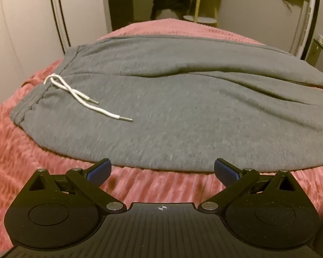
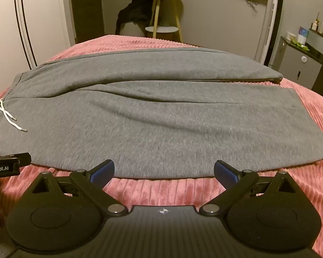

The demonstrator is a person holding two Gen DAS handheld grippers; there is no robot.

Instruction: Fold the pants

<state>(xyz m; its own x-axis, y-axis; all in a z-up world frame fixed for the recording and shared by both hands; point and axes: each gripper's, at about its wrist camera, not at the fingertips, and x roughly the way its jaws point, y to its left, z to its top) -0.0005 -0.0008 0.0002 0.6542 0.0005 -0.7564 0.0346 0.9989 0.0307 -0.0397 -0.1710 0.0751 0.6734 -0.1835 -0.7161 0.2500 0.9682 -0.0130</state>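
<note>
We hold the left tool [image 1: 161,169] and right tool [image 2: 164,171] spread wide, gripping nothing, over the pink bedspread [image 2: 161,190]. Just ahead of both, the grey pants [image 2: 161,116] lie flat across the bed, drawstring [image 1: 75,92] toward our left.

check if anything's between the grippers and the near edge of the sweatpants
Nothing visible is. The left gripper and right gripper both have their jaws open just short of the grey sweatpants, with only bare pink blanket in the gap. The white drawstring lies farther back, near the waistband.
</note>
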